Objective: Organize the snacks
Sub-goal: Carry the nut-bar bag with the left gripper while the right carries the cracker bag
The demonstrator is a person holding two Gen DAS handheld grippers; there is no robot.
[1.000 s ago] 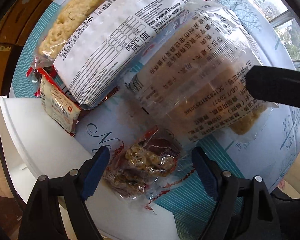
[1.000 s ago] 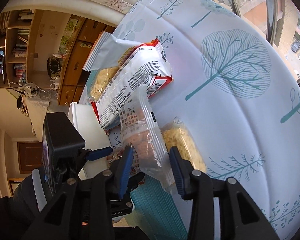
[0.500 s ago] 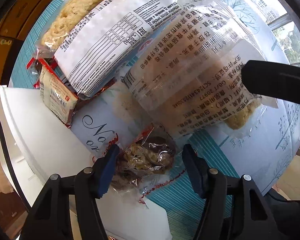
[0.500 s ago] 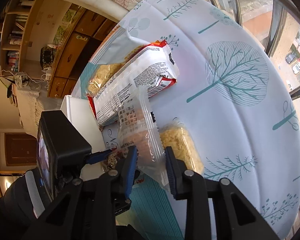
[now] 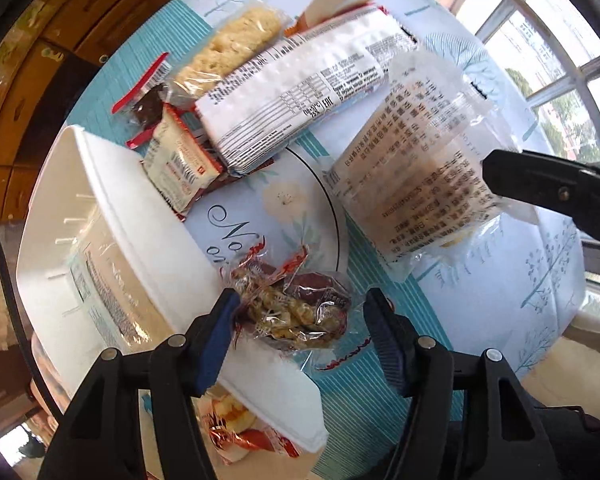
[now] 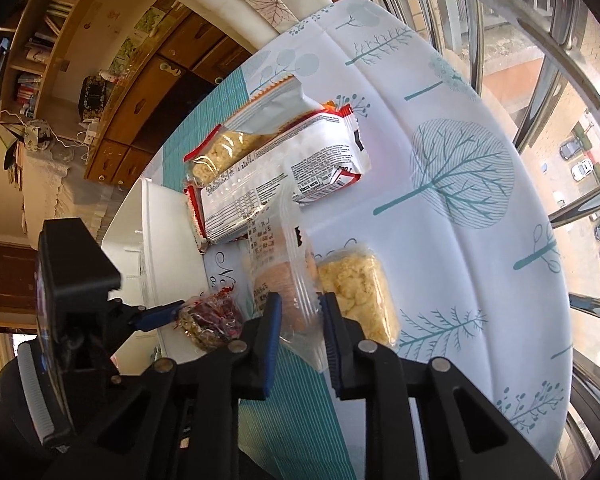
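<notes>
A tree-patterned tablecloth (image 6: 440, 208) is covering the table, while wooden drawers (image 6: 148, 92) are standing at ten o'clock, bookshelves (image 6: 32, 40) are sitting at the far left, and parked cars (image 6: 580, 160) are showing through windows at three o'clock.

left wrist view: looks straight down from close above the near edge of the table (image 5: 548, 280), along its own fingers. right wrist view: set a little higher, slanting down across the table (image 6: 440, 80) toward its far edge, window at right. both views share the white bin (image 5: 112, 216) (image 6: 160, 232), the long white packet (image 5: 300, 92) (image 6: 276, 176) and the nut snack (image 5: 296, 308) (image 6: 212, 320).
</notes>
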